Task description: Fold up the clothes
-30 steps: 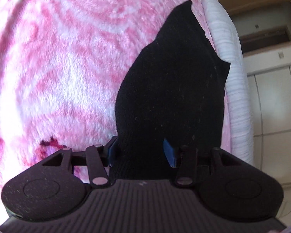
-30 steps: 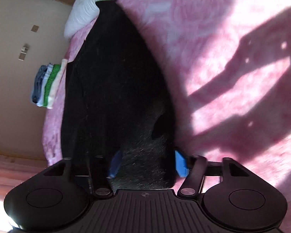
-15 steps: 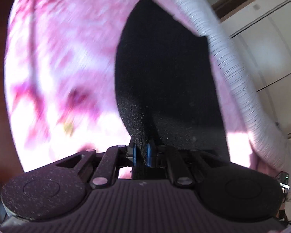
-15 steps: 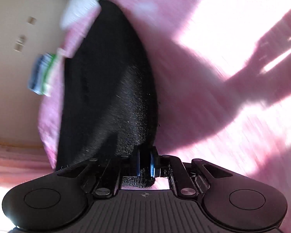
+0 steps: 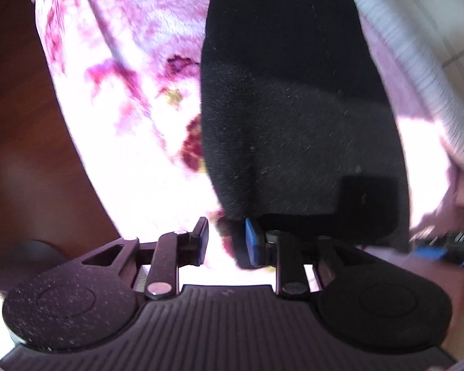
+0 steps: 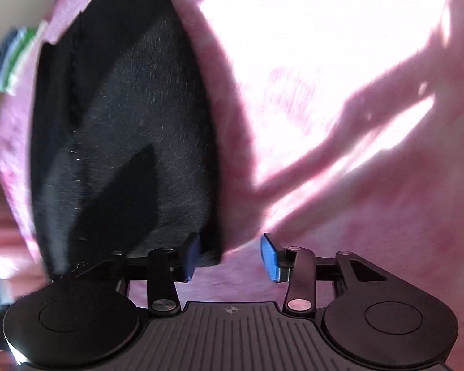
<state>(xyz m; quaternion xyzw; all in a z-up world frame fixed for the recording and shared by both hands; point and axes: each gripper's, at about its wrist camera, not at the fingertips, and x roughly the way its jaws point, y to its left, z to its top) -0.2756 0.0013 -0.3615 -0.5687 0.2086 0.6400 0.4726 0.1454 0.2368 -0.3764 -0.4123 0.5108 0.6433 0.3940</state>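
Observation:
A black fuzzy garment (image 5: 297,117) lies folded over on a pink floral blanket (image 5: 133,71). My left gripper (image 5: 227,241) is open at the garment's near left corner; its blue pads straddle the corner's edge without pinching it. In the right wrist view the same black garment (image 6: 130,130) lies left of centre on the pink blanket (image 6: 340,92). My right gripper (image 6: 230,255) is open at the garment's near right corner, and the cloth lies against the left pad.
A white ribbed pillow or bolster (image 5: 417,71) runs along the blanket's far right edge. A folded stack of blue, white and green clothes (image 6: 14,57) sits beyond the garment. Dark wooden floor (image 5: 21,123) lies left of the blanket. The other gripper (image 5: 442,250) shows at the right.
Both grippers, shut on the garment's near edge half a second ago, have carried it forward over itself and opened. The cloth now lies doubled on the blanket.

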